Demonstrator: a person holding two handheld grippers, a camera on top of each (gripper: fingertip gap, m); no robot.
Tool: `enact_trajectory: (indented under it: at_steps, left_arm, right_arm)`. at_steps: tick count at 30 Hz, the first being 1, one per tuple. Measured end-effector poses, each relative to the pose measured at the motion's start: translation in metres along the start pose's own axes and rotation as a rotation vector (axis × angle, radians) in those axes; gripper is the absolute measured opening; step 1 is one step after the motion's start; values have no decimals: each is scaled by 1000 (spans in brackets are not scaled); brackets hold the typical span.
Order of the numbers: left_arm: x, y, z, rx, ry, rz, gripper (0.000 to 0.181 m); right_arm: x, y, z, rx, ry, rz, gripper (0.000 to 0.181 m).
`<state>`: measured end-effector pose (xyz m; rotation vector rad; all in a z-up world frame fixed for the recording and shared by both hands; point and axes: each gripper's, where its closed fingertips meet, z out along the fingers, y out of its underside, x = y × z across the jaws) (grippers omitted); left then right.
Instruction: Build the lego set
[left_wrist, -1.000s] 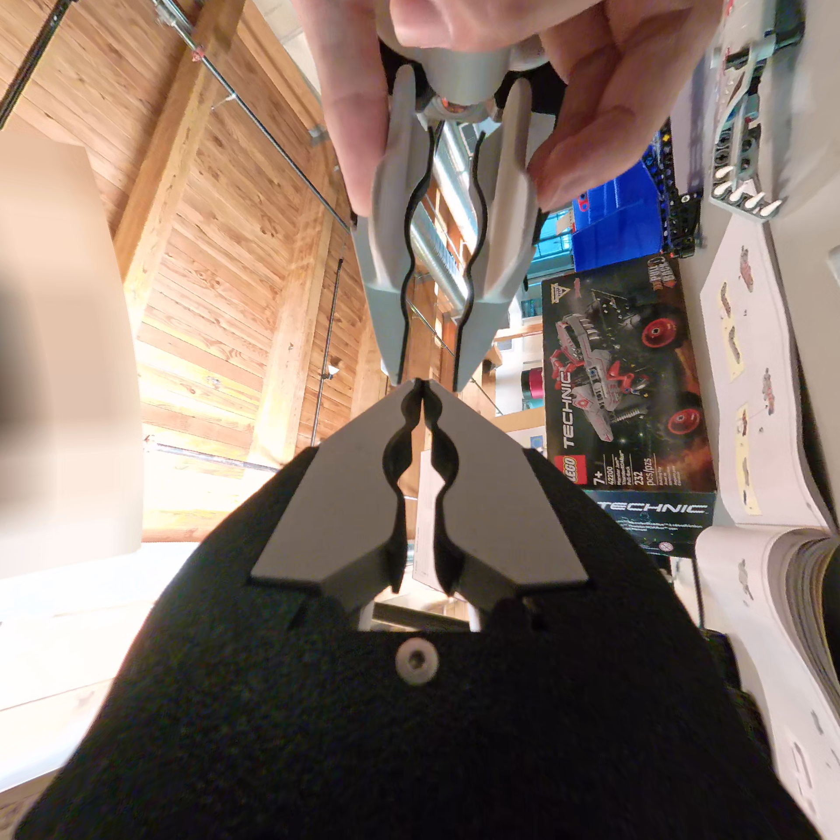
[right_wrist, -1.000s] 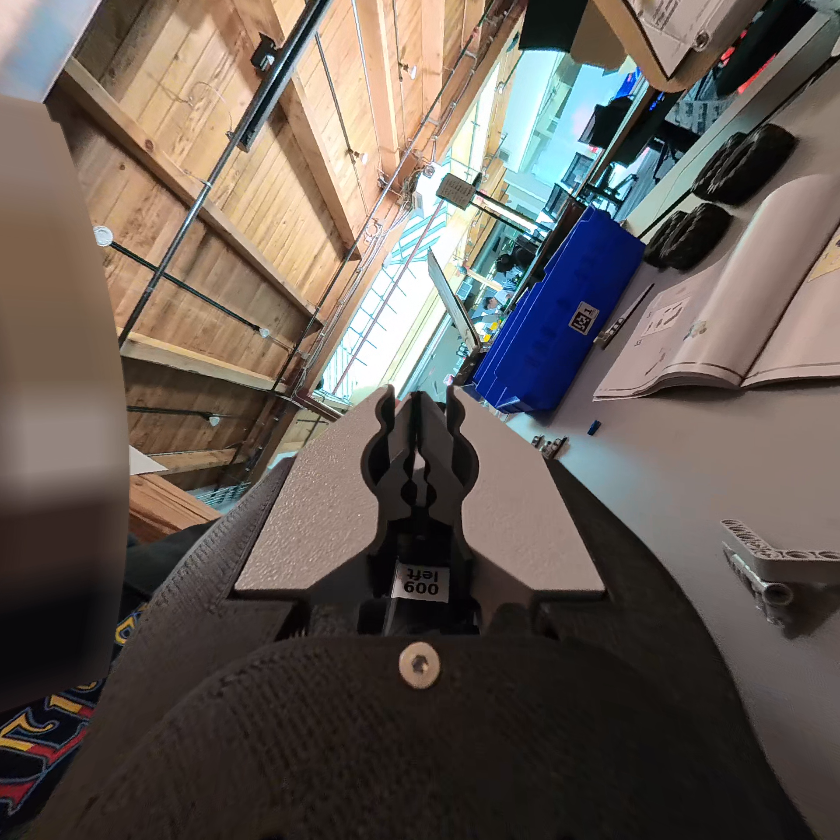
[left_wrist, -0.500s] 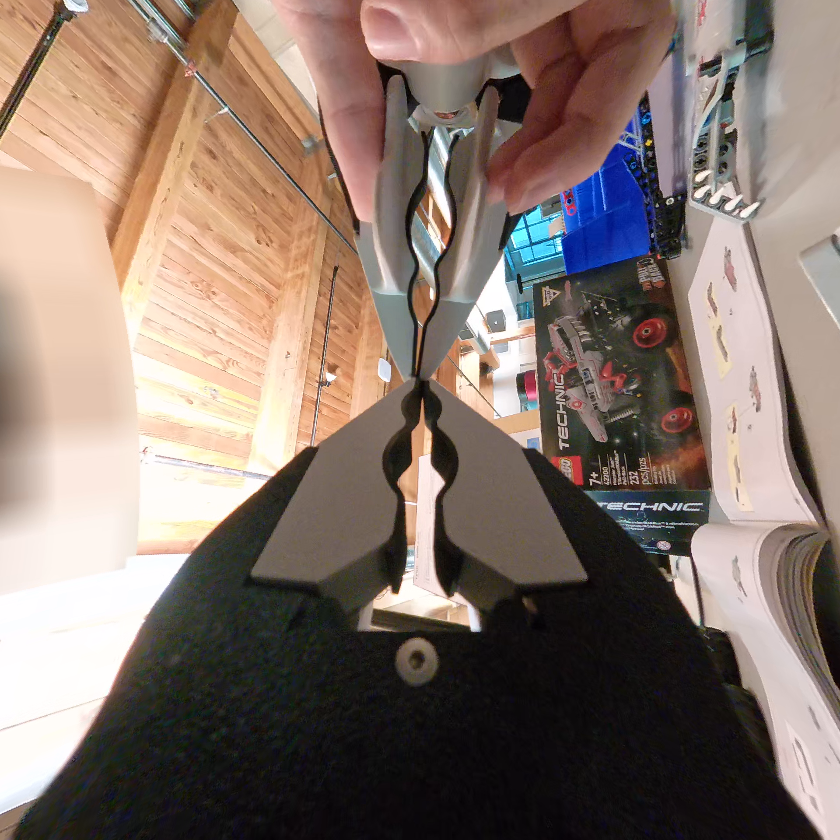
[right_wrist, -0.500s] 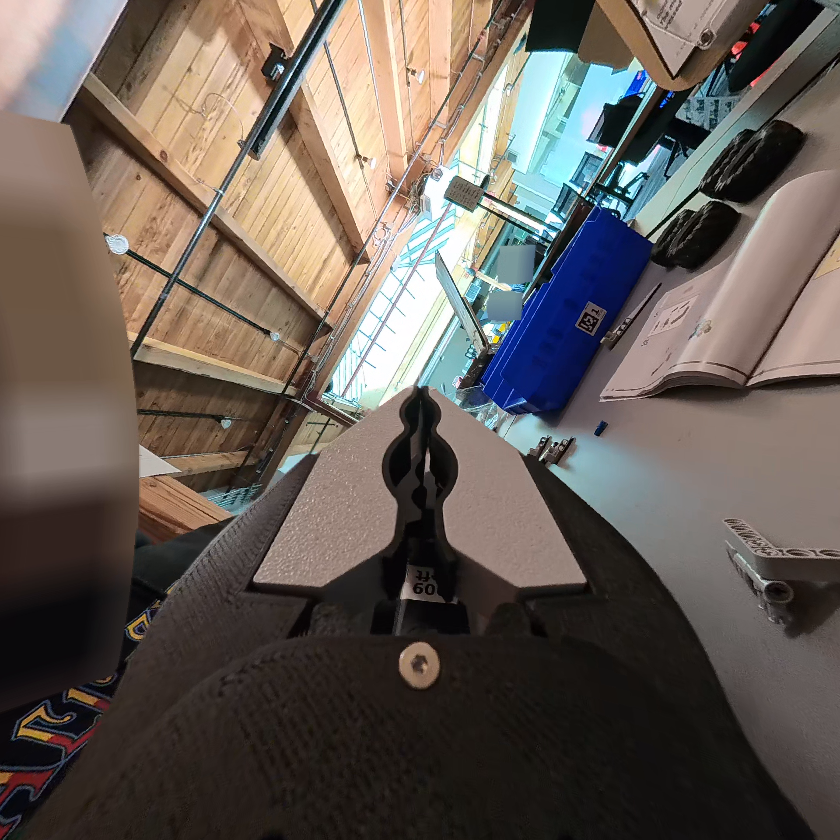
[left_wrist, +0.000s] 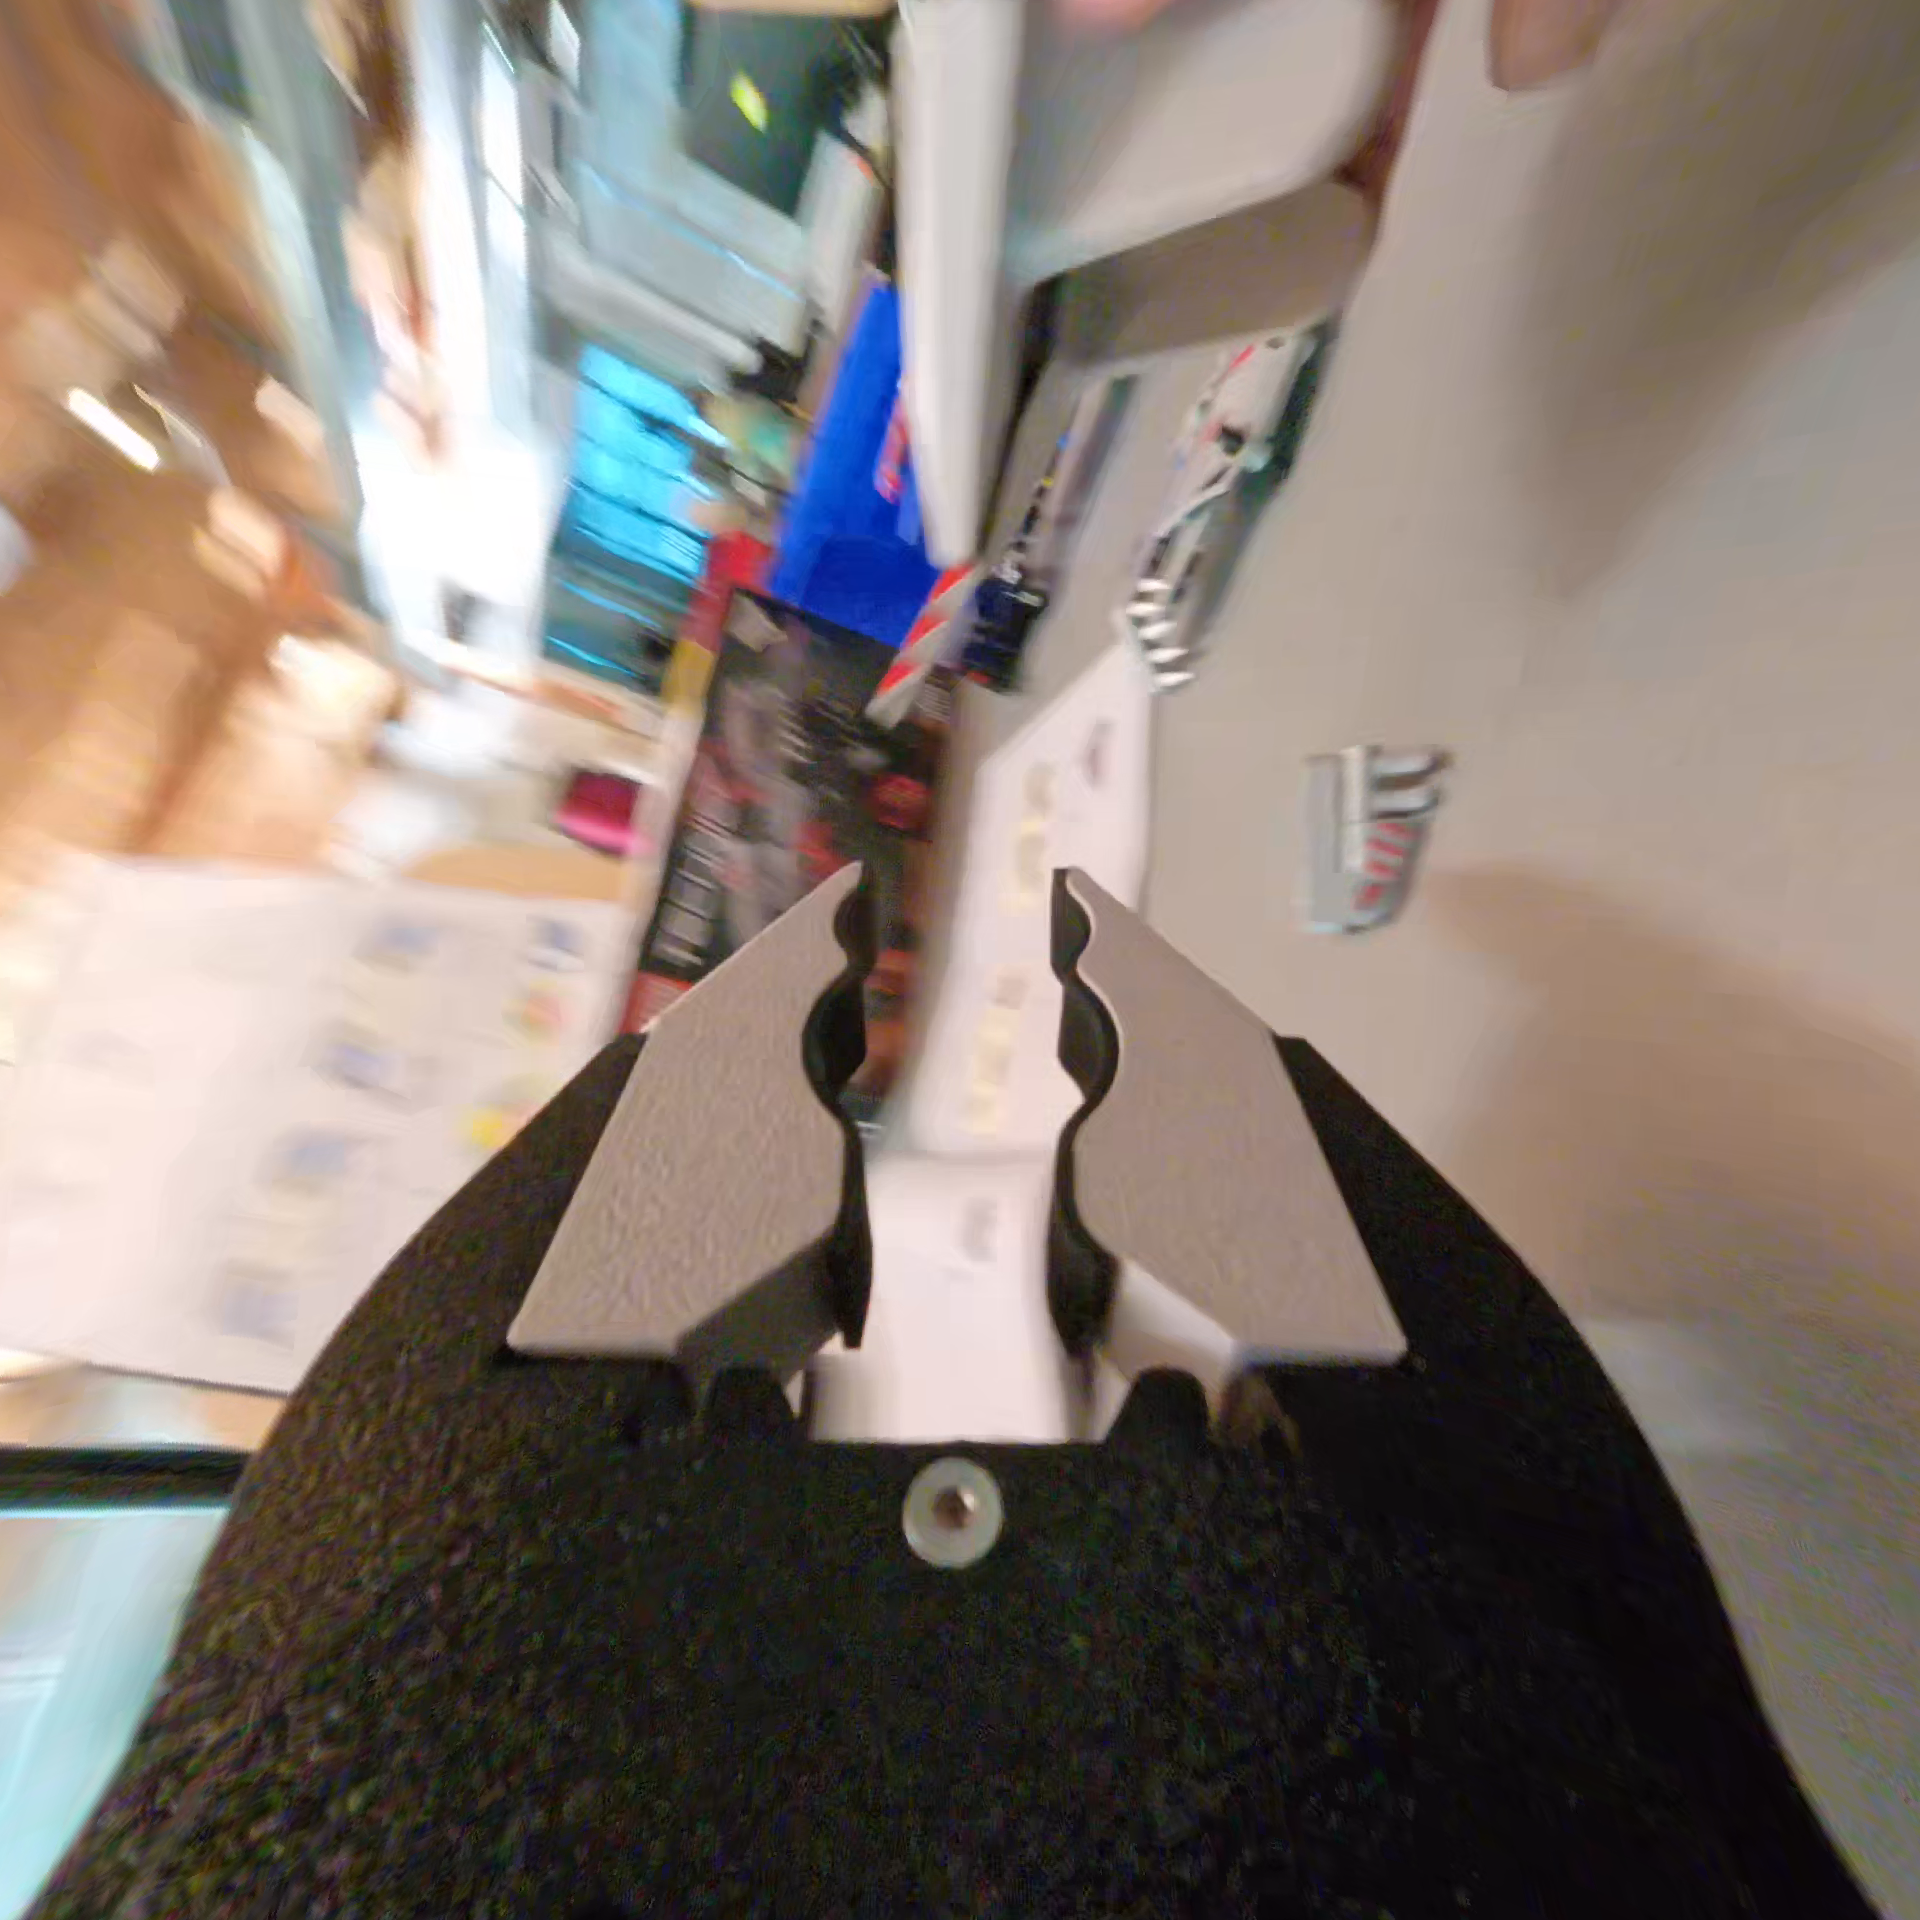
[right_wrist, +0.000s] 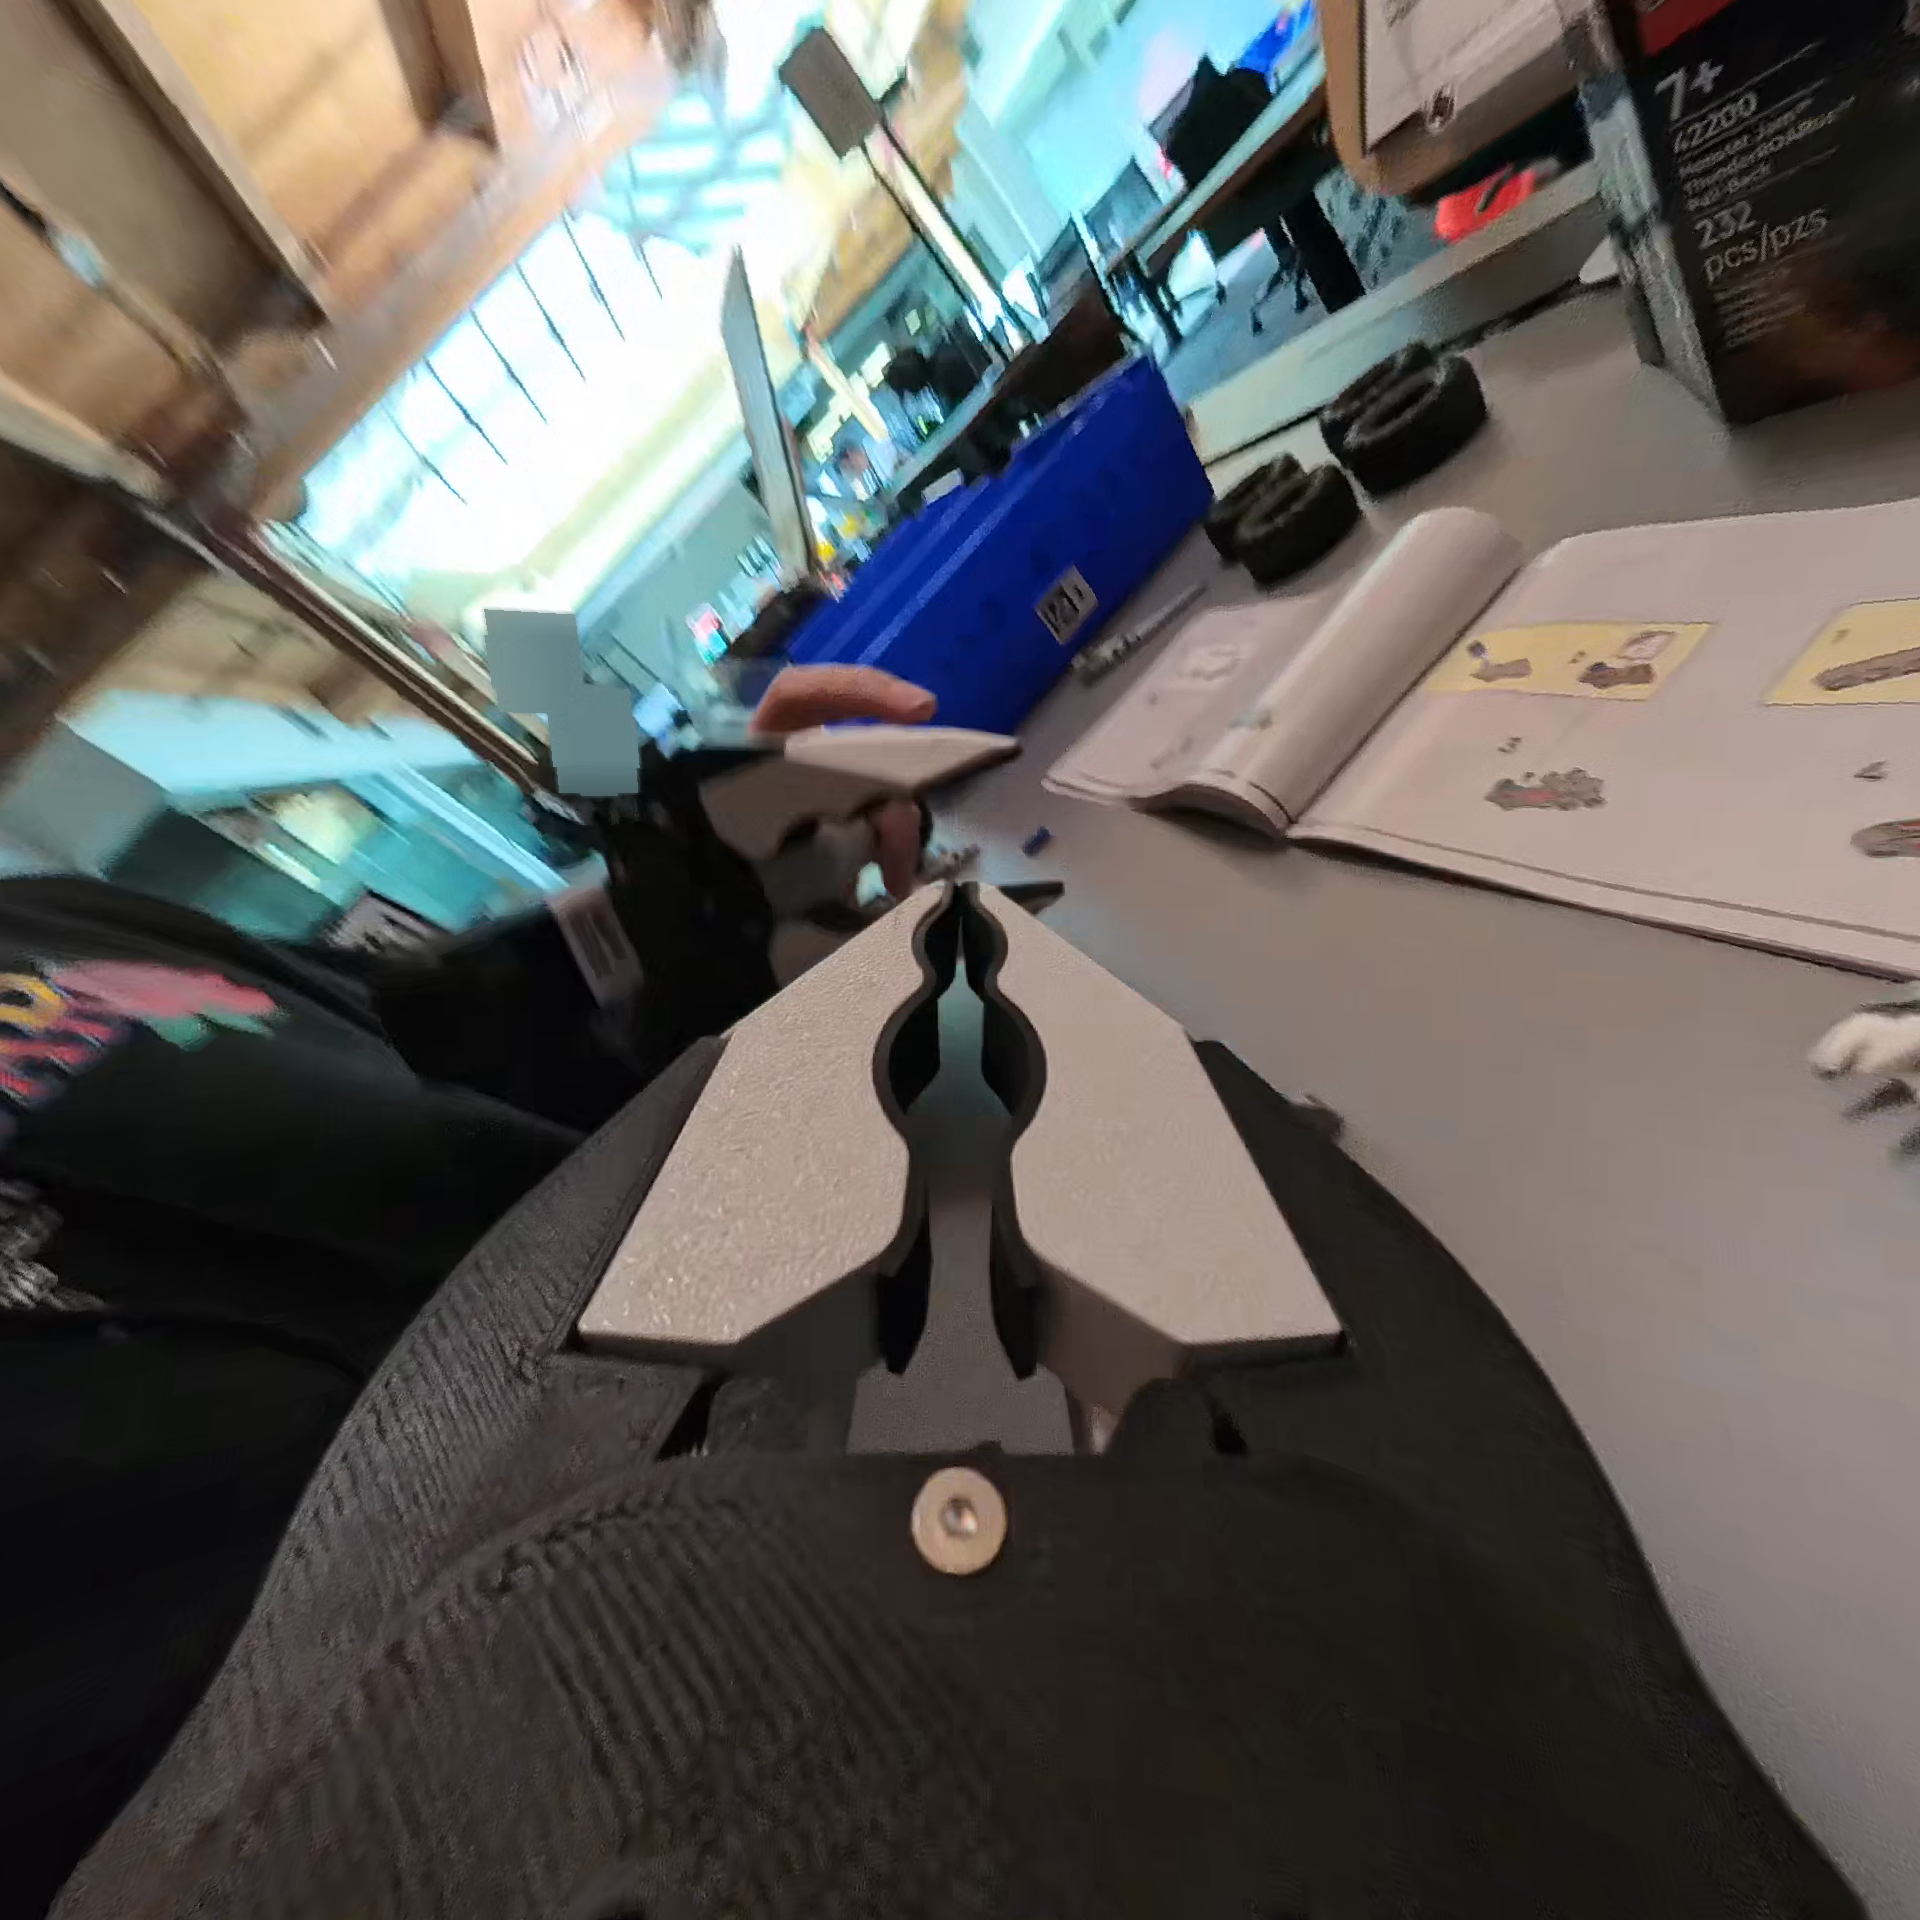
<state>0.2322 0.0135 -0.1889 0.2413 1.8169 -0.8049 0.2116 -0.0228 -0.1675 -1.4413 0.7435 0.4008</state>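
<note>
My left gripper (left_wrist: 958, 881) is open and empty, with its jaws apart, and points over the grey table. The view is blurred by motion. A grey Lego assembly (left_wrist: 1216, 499) and a smaller grey and red part (left_wrist: 1366, 842) lie on the table beyond it. My right gripper (right_wrist: 956, 891) is shut and empty, low over the table. The right gripper also shows at the top of the left wrist view (left_wrist: 1122, 156), held by a hand. The left gripper shows side-on in the right wrist view (right_wrist: 883, 758), held by a hand. A white Lego part (right_wrist: 1870, 1049) lies at the right edge.
An open instruction booklet (right_wrist: 1455, 748) lies on the table, also visible in the left wrist view (left_wrist: 1049, 883). Black tyres (right_wrist: 1403, 405) and a blue bin (right_wrist: 997, 582) stand behind it. The Lego box (left_wrist: 810, 831) stands upright. A tiny blue piece (right_wrist: 1034, 840) lies near the gripper tips. A person's dark clothing (right_wrist: 208, 1143) is at the left. Left tips to right tips: about 5 centimeters. The grey Lego assembly (left_wrist: 1216, 499) is about equally far from each gripper, around 15 centimeters.
The two grippers were tip to tip and pointing up; both have swung down toward the table and parted. The left gripper has opened. The right gripper closed fully.
</note>
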Motion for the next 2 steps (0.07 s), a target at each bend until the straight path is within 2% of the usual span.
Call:
enact_trajectory:
  at_steps: [2]
  left_arm:
    - [30,11,-1,-42,282,-316,32]
  right_arm:
    - [9,19,-6,-123,58,-144,0]
